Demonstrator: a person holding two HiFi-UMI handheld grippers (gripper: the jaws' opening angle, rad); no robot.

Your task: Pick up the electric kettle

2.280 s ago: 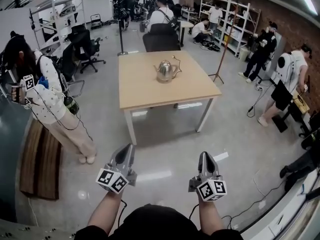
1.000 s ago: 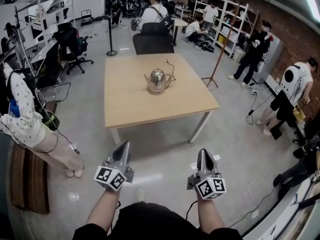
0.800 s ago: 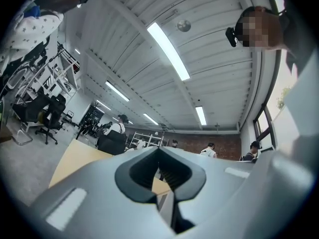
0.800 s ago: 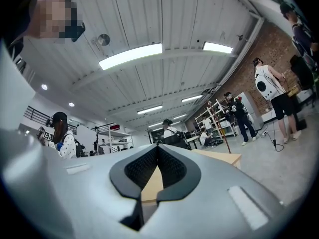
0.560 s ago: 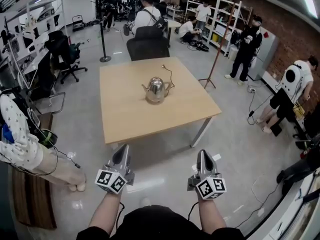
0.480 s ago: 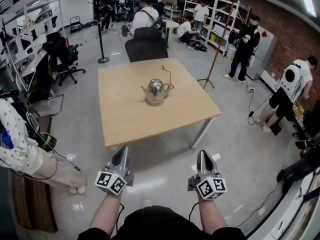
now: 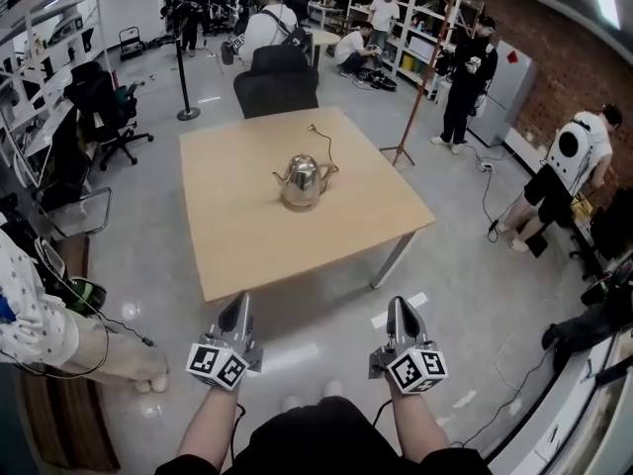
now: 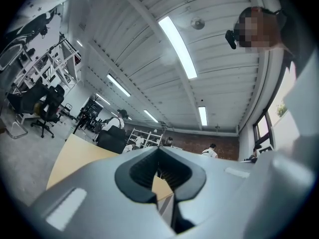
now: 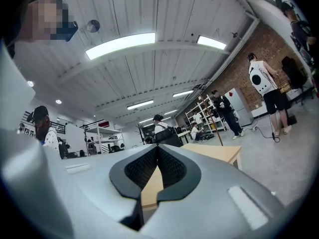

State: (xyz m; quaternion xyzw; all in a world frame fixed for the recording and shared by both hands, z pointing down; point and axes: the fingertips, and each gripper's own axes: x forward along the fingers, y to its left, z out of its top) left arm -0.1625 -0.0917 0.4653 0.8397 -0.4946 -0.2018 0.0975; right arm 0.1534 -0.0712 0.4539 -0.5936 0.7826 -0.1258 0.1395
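A shiny steel electric kettle (image 7: 300, 181) with its cord trailing behind stands near the middle of a light wooden table (image 7: 247, 236) in the head view. My left gripper (image 7: 239, 308) and right gripper (image 7: 399, 311) hover over the floor in front of the table's near edge, well short of the kettle. Both are shut with nothing between the jaws. The left gripper (image 8: 159, 151) and right gripper (image 9: 158, 151) views show only the closed jaws, with the tabletop (image 9: 219, 153) beyond. The kettle is hidden in both gripper views.
A black office chair (image 7: 277, 82) stands behind the table. Several people (image 7: 470, 72) work around the room, one in white (image 7: 569, 156) at the right. A tripod pole (image 7: 420, 77) rises at the table's right. Shelves (image 7: 415, 28) line the back wall.
The table and kettle have drawn closer and shifted lower in the head view as I walked toward them. Both grippers stay shut and keep their places in front of me.
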